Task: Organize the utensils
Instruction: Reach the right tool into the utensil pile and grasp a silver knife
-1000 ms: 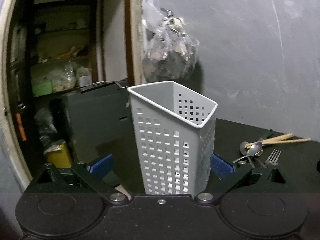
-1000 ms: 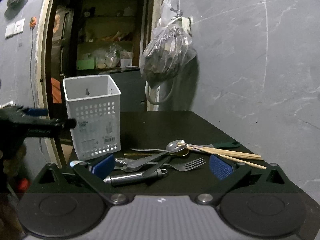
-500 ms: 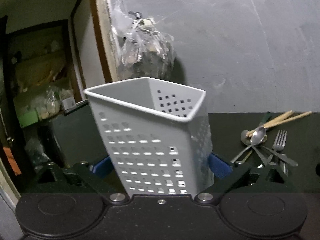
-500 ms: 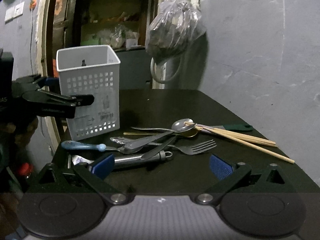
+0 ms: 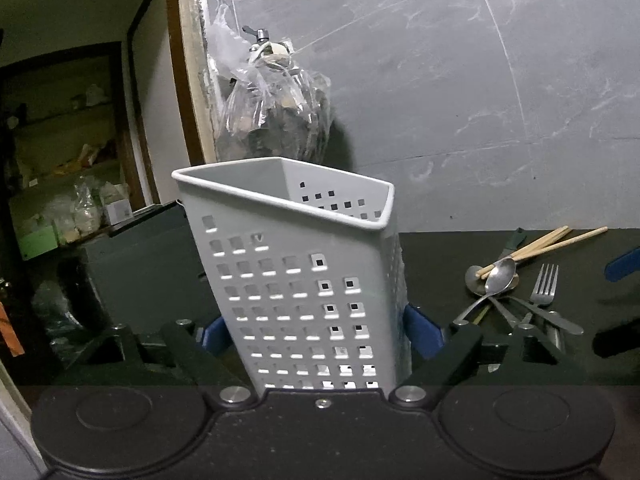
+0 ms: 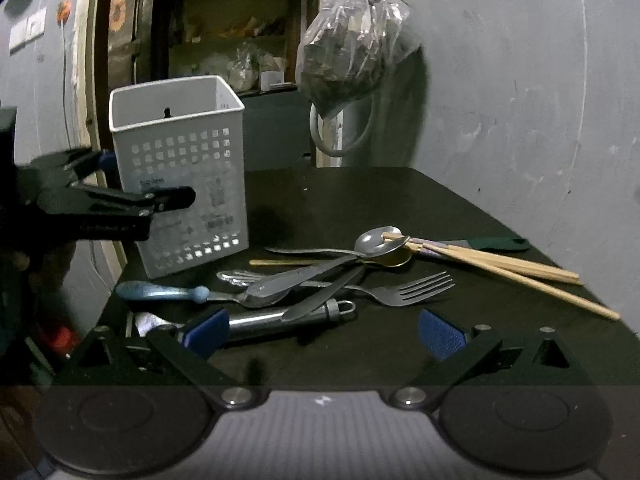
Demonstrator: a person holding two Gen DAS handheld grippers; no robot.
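Now the left tongs [image 5: 318, 332] have just been closing and their blue pads press both sides of the white perforated caddy [image 5: 296, 280], standing at the worktop's [image 6: 400, 200] left edge. Right tongs [image 6: 322, 330] hang apart over the utensil pile [image 6: 332, 276]; next is probably picking 1 piece, cleanly.

White perforated caddy [image 6: 180, 168] upright, empty; utensils [image 6: 340, 276] piled beside it.
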